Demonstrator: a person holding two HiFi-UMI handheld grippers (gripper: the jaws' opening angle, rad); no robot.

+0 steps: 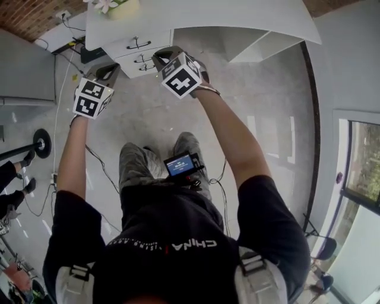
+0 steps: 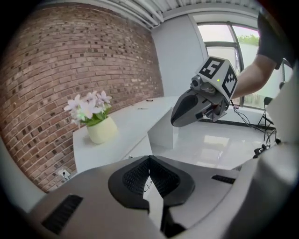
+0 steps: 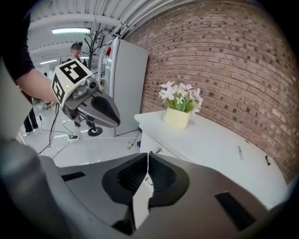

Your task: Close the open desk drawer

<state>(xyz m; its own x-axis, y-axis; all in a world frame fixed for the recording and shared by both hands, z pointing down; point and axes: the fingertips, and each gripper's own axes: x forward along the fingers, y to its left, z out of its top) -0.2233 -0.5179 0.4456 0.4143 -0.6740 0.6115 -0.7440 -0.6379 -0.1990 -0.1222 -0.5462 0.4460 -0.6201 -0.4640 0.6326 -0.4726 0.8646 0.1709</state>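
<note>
Both pairs of jaws are pressed together, empty. The left gripper point(image 2: 149, 159) and right gripper point(image 3: 148, 158) hover side by side, just short of the white desk's point(image 1: 237, 15) drawer fronts point(image 1: 138, 44), below a pot of flowers point(image 2: 96, 120). Whether a drawer stands open is unclear.

The word "CHINA" stands in white letters on the person's black shirt point(image 1: 178, 234), upside down in the head view. The letters beside it and the print on the small screen point(image 1: 180, 164) are too small to read.
</note>
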